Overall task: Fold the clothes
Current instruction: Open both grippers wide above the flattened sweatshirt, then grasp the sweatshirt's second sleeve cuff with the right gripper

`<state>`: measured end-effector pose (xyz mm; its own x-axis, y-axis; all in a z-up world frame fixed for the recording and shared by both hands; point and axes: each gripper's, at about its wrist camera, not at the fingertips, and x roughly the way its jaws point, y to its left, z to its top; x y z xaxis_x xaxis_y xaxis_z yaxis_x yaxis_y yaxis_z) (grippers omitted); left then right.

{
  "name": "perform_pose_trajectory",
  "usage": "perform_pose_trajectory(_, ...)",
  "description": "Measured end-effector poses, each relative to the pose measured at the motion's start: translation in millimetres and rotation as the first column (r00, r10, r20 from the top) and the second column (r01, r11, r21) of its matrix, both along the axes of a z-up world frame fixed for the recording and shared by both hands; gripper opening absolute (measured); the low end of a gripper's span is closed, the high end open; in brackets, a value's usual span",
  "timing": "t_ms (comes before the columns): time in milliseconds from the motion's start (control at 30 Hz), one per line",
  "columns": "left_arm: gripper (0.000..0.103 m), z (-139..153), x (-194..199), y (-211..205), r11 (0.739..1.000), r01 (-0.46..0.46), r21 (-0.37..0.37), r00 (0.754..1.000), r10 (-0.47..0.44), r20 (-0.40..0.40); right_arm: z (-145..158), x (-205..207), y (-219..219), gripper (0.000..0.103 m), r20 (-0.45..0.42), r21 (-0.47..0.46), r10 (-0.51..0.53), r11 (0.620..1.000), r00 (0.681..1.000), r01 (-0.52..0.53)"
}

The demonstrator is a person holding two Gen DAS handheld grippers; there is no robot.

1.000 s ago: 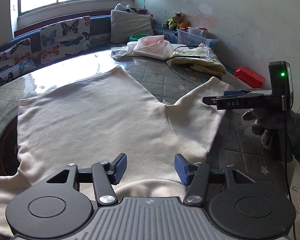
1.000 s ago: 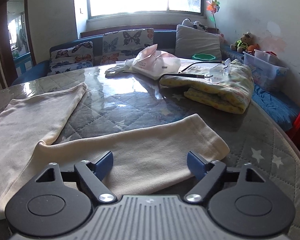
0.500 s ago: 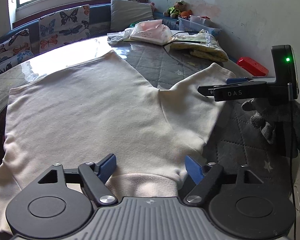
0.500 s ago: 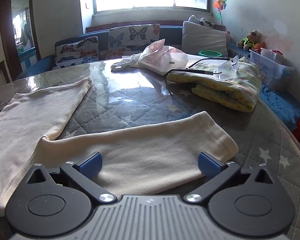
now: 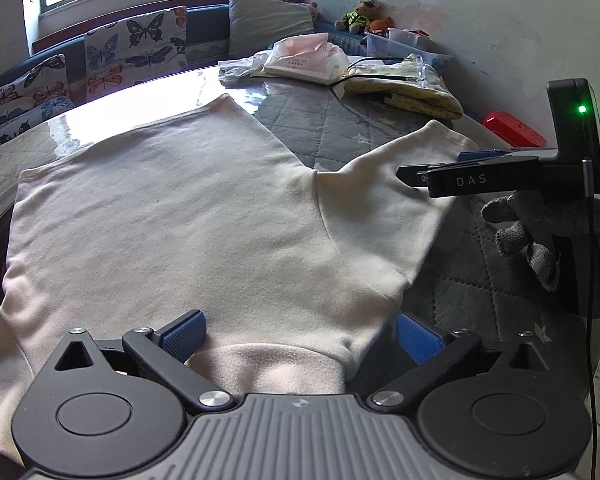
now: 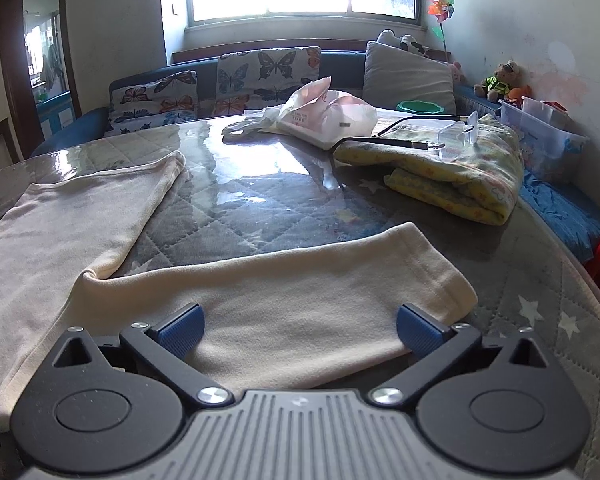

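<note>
1. The cream shirt lies spread flat on the quilted desk, its collar at the near edge.
2. The left gripper tilts down over the collar; its blue fingers are opening, cloth between them but not pinched.
3. The right gripper tilts down over the sleeve, fingers wide apart, gripping nothing.
4. A gloved hand holds the right gripper from below.

The cream, soft matt cloth garment lies on a glossy clear-covered quilted table; a yellow folded cloth blanket at two o'clock looks matt.
</note>
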<state>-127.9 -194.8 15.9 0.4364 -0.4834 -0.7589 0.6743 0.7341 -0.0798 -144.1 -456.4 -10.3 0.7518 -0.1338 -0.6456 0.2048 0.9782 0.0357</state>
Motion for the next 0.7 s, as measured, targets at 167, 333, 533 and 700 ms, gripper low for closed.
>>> perform_pose_trajectory(167, 0.103, -1, -2, -4, 1.0, -0.006, 0.023, 1.0, 0.006, 0.012, 0, 0, 0, 0.103, 0.004, 0.002, 0.0, 1.0, 1.0, 0.0)
perform_pose_trajectory(333, 0.103, -1, 0, -5, 1.0, -0.014, 0.021, 1.0, 0.015, -0.001, 5, -3, 1, 0.103, 0.006, 0.014, 0.0, 1.0, 1.0, 0.0)
perform_pose_trajectory(533, 0.103, -1, 0, -7, 0.999, -0.015, 0.037, 1.0, 0.015, 0.008, 19, -15, 5, 0.103, 0.038, 0.031, 0.005, 0.999, 0.999, -0.006)
perform_pose_trajectory(700, 0.103, -1, -3, -10, 0.998, -0.02, 0.058, 1.0, 0.019, 0.021, 27, -29, 11, 0.103, 0.071, 0.047, -0.004, 0.999, 0.997, 0.001)
